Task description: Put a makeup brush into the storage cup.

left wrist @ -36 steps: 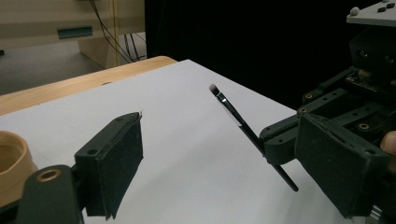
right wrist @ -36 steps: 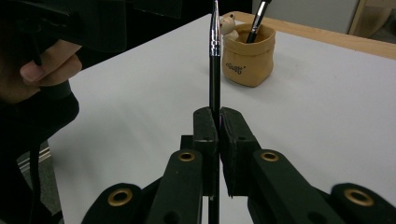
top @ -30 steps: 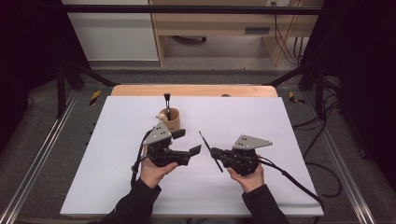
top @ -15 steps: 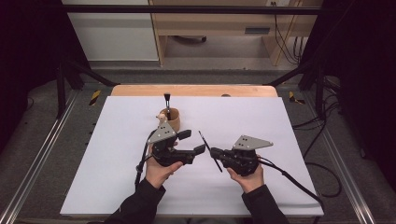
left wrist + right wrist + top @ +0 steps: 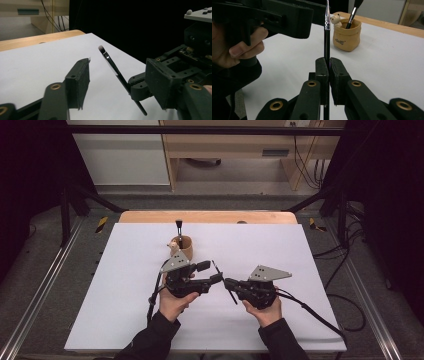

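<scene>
White sheet (image 5: 125, 270) over wooden desk (image 5: 150, 216), bare wood strip along far edge. Grey floor (image 5: 40, 250) around, metal rails (image 5: 35, 305) flanking. Light wood cabinet (image 5: 230, 150) beyond, white panel (image 5: 120, 155) beside, cables (image 5: 305, 160) hanging. Dark both sides.

Pot (image 5: 182, 247) behind left tongs (image 5: 210, 272), brush (image 5: 222, 281) between both tongs, right tongs (image 5: 230, 283) beside

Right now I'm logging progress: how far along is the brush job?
Done: one brush stands in the cup. In hand: right gripper clamps a second brush; left gripper's jaws have been closing around it, not gripping. Left: handover, then the cup, probably.
</scene>
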A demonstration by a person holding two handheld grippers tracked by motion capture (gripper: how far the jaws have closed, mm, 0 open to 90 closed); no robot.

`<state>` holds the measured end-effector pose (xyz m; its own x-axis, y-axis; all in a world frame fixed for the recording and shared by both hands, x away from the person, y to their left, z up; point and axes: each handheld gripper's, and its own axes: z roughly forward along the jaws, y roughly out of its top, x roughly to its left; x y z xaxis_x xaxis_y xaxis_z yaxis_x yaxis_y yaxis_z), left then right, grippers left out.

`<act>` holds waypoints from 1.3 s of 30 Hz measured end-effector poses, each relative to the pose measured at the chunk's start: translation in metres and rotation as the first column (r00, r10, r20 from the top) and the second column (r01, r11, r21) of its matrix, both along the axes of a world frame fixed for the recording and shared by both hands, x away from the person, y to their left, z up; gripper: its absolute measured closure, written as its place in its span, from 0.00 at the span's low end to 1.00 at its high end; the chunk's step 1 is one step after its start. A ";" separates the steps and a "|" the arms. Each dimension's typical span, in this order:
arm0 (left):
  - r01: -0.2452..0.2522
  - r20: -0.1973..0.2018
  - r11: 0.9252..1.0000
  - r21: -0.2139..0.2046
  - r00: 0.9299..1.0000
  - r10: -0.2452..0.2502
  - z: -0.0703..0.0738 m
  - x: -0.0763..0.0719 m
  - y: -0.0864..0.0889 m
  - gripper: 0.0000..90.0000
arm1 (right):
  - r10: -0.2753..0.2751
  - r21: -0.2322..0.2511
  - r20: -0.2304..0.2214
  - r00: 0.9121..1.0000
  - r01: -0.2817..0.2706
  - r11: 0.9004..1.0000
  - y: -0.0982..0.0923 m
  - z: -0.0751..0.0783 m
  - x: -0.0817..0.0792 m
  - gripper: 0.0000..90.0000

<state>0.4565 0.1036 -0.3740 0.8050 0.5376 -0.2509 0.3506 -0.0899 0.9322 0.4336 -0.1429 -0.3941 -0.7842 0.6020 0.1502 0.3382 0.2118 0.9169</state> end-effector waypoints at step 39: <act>-0.003 -0.088 0.998 -0.063 0.996 -0.002 -0.005 0.000 -0.007 0.81 | 0.012 0.019 0.032 0.999 -0.012 1.000 0.003 0.002 -0.003 0.95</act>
